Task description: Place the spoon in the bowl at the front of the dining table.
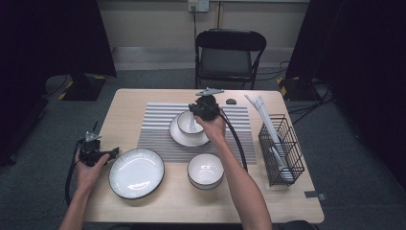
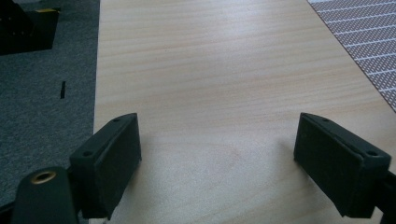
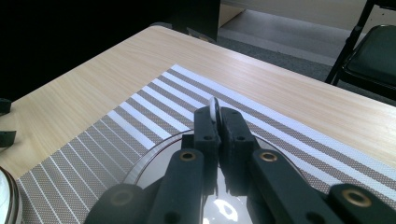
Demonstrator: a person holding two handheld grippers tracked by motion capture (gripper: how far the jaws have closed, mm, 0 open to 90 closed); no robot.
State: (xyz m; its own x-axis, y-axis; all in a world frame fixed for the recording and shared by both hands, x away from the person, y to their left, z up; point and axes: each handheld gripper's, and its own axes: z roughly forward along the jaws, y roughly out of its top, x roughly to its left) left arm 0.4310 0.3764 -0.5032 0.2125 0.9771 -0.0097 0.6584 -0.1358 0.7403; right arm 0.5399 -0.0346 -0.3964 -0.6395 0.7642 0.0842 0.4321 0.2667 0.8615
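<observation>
On the striped placemat (image 1: pixel 158 125) a small white bowl (image 1: pixel 184 122) stands on a white saucer plate (image 1: pixel 179 137). My right gripper (image 1: pixel 197 118) hangs over that bowl, pointing down into it. Its jaws (image 3: pixel 218 114) are shut on the thin white handle of what looks like a spoon (image 3: pixel 213 106), whose lower end is hidden behind the jaws; the bowl's dark rim (image 3: pixel 148 161) curves beneath. My left gripper (image 1: pixel 114 153) rests at the table's left edge, its jaws (image 2: pixel 217 158) wide open over bare wood with nothing between them.
A large white plate (image 1: pixel 136 172) lies front left, close to the left gripper. A second white bowl (image 1: pixel 205 170) stands front centre. A black wire basket (image 1: pixel 281 149) with white utensils stands at the right. A small dark object (image 1: pixel 231 101) lies near the far edge; a folding chair (image 1: pixel 229 53) stands behind.
</observation>
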